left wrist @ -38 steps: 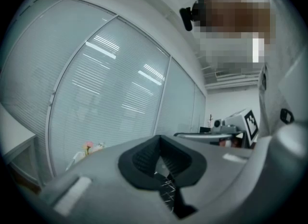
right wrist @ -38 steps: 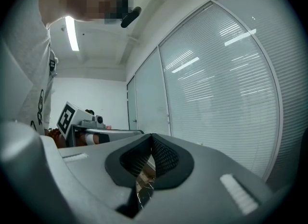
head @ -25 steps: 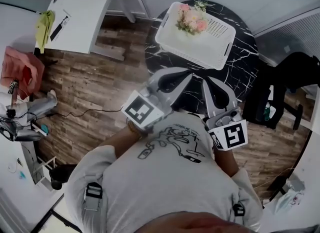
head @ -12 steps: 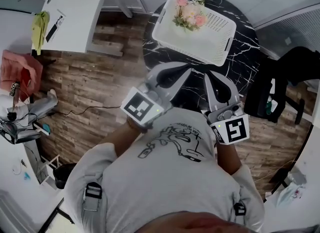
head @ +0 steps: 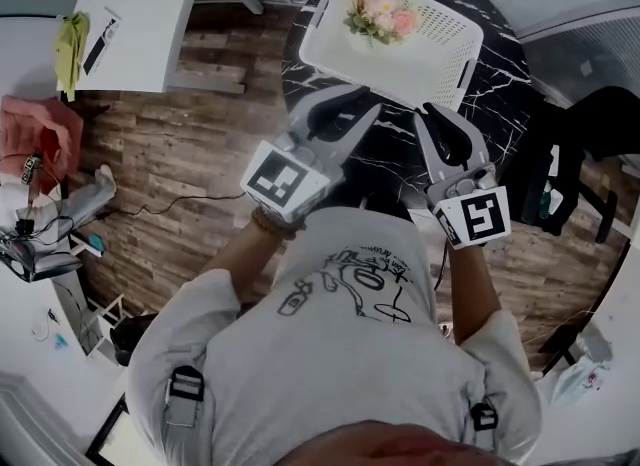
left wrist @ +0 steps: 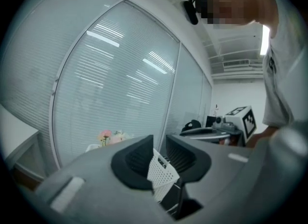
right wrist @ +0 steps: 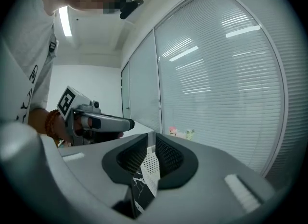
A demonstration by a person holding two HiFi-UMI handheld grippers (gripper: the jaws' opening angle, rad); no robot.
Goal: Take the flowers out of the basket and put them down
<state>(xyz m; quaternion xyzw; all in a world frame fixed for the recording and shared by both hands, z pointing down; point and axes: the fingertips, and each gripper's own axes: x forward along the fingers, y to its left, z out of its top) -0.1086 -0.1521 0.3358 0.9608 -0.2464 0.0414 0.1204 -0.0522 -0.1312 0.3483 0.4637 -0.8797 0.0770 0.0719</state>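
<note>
Head view
- Flowers (head: 380,9): a pink and cream bunch lying in the far corner of the basket.
- Basket (head: 440,49): white, with perforated walls, sitting on the far part of the round black marble table (head: 500,94).
- Left gripper (head: 345,119): held over the near edge of the table, pointing at the basket, just short of its near wall; nothing in it.
- Right gripper (head: 440,124): beside the left one, also aimed at the basket's near wall; nothing in it.
- Surroundings: wood floor (head: 170,164), white desk (head: 140,24) at the upper left, black chair (head: 590,154) at the right.

Left gripper view
- Jaws: a narrow gap between them, opening; released, with the pads pressing on nothing.
- Basket (left wrist: 161,172): a corner of it shows through the gap, farther off.
- Flowers (left wrist: 108,136): small, above the left jaw, in front of the window blinds (left wrist: 115,88).
- Right gripper (left wrist: 231,122): alongside, at the right.

Right gripper view
- Jaws: slightly apart and opening; released, gripping nothing.
- Basket (right wrist: 150,164): a strip of white mesh visible through the gap, with the marble table (right wrist: 142,184) below it.
- Flowers (right wrist: 178,131): tiny, just above the right jaw.
- Left gripper (right wrist: 91,117): at the left, level with this one.
</note>
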